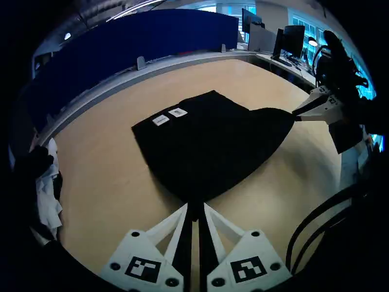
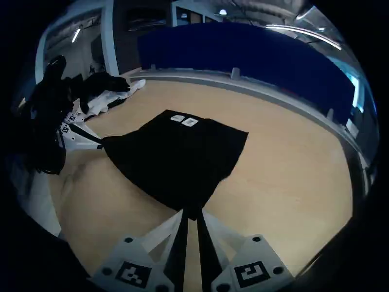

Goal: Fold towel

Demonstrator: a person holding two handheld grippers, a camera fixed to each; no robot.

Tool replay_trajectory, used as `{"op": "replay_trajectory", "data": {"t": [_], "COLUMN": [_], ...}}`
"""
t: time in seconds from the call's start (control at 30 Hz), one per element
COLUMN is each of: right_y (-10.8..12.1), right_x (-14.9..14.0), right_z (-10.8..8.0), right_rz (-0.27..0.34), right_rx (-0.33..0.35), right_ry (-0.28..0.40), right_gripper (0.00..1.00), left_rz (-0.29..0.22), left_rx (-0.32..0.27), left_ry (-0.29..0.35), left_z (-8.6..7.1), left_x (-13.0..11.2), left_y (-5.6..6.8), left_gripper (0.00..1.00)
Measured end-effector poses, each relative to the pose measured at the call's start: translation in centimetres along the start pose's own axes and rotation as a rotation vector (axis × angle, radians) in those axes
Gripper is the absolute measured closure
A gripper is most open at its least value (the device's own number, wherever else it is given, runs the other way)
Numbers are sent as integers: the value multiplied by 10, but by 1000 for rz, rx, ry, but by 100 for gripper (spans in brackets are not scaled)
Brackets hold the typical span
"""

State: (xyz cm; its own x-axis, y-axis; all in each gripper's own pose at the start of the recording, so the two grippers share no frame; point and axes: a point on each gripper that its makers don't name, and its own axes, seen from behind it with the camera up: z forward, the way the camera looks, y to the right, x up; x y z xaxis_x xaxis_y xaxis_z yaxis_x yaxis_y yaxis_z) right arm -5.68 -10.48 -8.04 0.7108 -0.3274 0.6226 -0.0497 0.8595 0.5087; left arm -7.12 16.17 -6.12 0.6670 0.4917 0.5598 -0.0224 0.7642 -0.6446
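- Fingers of the left gripper (image 1: 197, 207) were pressed together in the left gripper view, clamped on the nearest corner of the black towel (image 1: 209, 146).
- Fingers of the right gripper (image 2: 191, 212) were closed the same way in the right gripper view, pinching the towel corner directly in front of them.
- Black cables (image 1: 316, 224) curved close by on the right of the left gripper.
- A heap of white and dark cloth (image 1: 46, 194) lay at the table's edge, off to the left of the left gripper.
- Ahead of both grippers the towel spread across the middle of the wooden table (image 1: 107, 185). The edge running between the two held corners seemed slightly raised, with a soft shadow beneath it.
- In the left gripper view, the right gripper reached in from forward and to the right, its tips meeting on the towel's right-hand corner.
- In the right gripper view, the left gripper came in from forward and to the left, its tips on the opposite corner. The shape behind it was too dark to make out.
- Two small white labels (image 1: 169, 117) sat side by side on the towel, near the edge farthest from both grippers.
- Beyond the towel, a blue partition (image 1: 136, 39) ran along the far side of the table.
- Monitors (image 1: 291, 39) stood farthest off, forward and to the right of the left gripper.
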Motion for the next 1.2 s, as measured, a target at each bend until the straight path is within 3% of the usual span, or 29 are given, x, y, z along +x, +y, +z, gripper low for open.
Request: {"op": "replay_trajectory", "data": {"t": [0.4,0.77,1.2], "right_y": [-3,-5,-6], "right_x": [39,51,51], "right_z": [-38,-60,-55], "right_rz": [9,29,32], "right_rx": [-11,-13,-7], "right_ry": [72,87,66], "right_gripper": [88,88,88], "left_rz": [-50,-75,-75], "left_rx": [-3,-2,0], "left_ry": [-10,-1,-35], "left_z": [-29,-56,-48], "left_x": [20,35,28], "left_y": [6,13,12], "left_gripper": [92,92,92]}}
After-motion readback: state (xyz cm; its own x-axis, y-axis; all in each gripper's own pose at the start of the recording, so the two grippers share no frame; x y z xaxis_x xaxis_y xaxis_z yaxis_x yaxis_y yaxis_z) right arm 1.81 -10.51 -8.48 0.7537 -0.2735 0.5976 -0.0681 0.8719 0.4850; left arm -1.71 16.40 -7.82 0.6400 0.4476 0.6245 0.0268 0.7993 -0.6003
